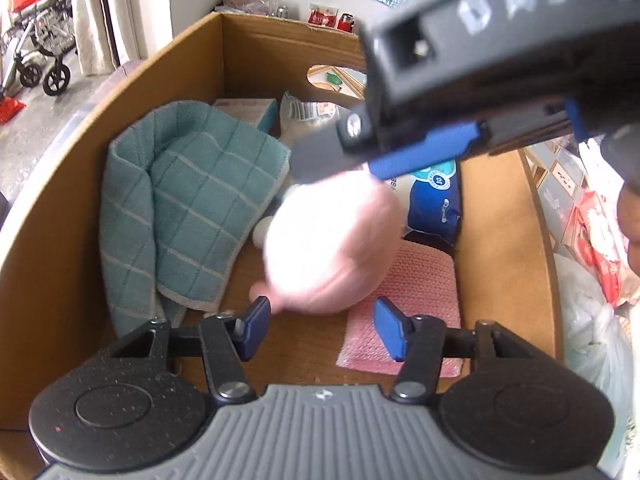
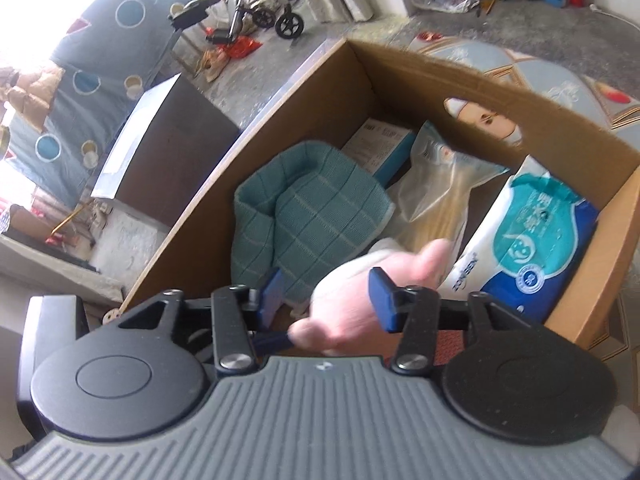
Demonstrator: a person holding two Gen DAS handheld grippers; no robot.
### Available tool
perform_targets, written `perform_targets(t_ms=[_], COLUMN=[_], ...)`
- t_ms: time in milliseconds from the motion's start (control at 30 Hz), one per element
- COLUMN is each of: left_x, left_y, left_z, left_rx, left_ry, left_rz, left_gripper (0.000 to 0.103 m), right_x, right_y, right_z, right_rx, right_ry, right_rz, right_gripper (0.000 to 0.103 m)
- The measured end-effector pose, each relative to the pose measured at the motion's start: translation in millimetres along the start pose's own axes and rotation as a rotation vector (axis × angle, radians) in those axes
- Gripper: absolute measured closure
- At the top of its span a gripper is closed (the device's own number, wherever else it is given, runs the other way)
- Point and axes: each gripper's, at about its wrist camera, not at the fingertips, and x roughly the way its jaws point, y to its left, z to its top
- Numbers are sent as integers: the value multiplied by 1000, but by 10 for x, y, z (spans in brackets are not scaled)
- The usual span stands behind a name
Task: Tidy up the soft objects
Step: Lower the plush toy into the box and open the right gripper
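Observation:
A pale pink plush toy (image 1: 334,246) is blurred with motion inside the cardboard box (image 1: 80,184), just under my right gripper (image 1: 348,156), which reaches in from the upper right. In the right wrist view the plush (image 2: 360,288) lies between and below my right gripper's (image 2: 328,300) spread blue pads. My left gripper (image 1: 320,330) is open and empty, just above the box floor in front of the plush. A teal checked towel (image 1: 180,200) lies at the box's left, a pink knitted cloth (image 1: 412,292) on the floor at the right.
The box also holds a blue and white wipes pack (image 2: 532,240), a clear bag of pale sticks (image 2: 436,196) and a flat white carton (image 2: 380,140). Outside stand a dark cabinet (image 2: 168,148), a wheelchair (image 2: 260,4) and plastic bags (image 1: 592,320).

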Motion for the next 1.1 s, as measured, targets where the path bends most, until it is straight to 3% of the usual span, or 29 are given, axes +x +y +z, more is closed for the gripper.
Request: perform_targets(t_ms=[400, 700, 1100], left_x=[135, 185, 197], left_y=[61, 134, 171], left_z=[77, 100, 25], left_rx=[-44, -69, -102], left_ry=[22, 35, 91], left_rz=[-34, -29, -74], left_gripper=[51, 50, 50], right_x=[447, 541, 621], right_y=[-301, -278, -114], right_z=[252, 334, 317], right_rx=[91, 62, 9], right_ry=[123, 145, 150], right_rz=[-123, -122, -27], right_gripper=[53, 53, 54])
